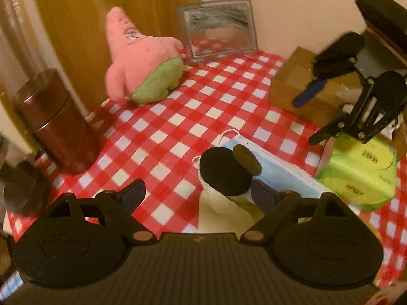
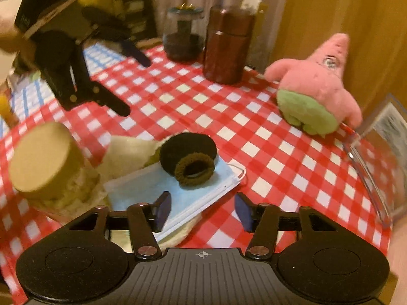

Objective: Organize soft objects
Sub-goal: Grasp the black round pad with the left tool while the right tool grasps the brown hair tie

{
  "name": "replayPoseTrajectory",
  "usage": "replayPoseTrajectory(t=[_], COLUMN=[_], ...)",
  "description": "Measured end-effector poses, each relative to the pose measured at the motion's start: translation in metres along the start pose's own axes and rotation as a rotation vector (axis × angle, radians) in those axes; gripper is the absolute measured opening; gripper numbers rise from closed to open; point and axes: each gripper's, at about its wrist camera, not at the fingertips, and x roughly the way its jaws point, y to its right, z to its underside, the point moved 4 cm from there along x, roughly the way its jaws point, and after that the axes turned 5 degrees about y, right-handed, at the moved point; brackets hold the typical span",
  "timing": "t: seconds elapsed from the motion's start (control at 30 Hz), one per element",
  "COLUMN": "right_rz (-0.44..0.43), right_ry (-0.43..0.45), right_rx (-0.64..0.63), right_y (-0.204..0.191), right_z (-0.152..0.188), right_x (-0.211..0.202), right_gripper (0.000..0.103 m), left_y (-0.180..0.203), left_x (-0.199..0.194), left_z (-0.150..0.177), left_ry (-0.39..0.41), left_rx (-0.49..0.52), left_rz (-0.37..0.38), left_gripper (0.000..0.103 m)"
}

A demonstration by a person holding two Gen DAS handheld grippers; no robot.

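A pink and green starfish plush (image 1: 143, 58) sits at the back of the checked table; it also shows in the right wrist view (image 2: 318, 86). A black pad (image 1: 225, 172) and a brown hair tie (image 1: 247, 158) lie on a blue face mask (image 1: 277, 170), beside a cream cloth (image 1: 223, 213). In the right wrist view the pad (image 2: 187, 147), hair tie (image 2: 194, 169), mask (image 2: 183, 190) and cloth (image 2: 129, 152) lie just ahead. My left gripper (image 1: 197, 194) is open, low over the cloth and pad. My right gripper (image 2: 202, 212) is open and empty above the mask's near edge.
A clear plastic box (image 1: 218, 29) stands at the back. A brown canister (image 1: 56, 119), a cardboard box (image 1: 305, 86), a green tissue pack (image 1: 361, 170), a glass jar (image 2: 183, 33) and a tan-lidded jar (image 2: 43, 162) stand around the table.
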Motion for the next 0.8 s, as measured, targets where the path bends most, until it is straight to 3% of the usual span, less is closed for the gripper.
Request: replayPoseTrajectory(t=[0.07,0.23,0.53,0.8], right_rz=[-0.005,-0.054,-0.121,-0.158], right_ry=[-0.016,-0.015,-0.046,-0.055], right_rx=[-0.024,-0.077,-0.186,-0.187], right_y=[0.003,0.004,-0.002,-0.001], right_z=[0.001,-0.001,-0.009,-0.014], right_x=[0.014,0.036,0.072,0.092], right_gripper=[0.067,0.069,0.070,0.070], left_y=[-0.001,0.005,0.003,0.000], left_x=[0.013,0.044,0.074,0.083], left_z=[0.000,0.008,0.014,0.018], left_ry=[-0.008,-0.052,-0.045,-0.050], left_rx=[0.049,0.197,0.211,0.212], left_rz=[0.017,0.045,0.113,0.147], left_gripper=[0.089,0.089,0.089,0.089])
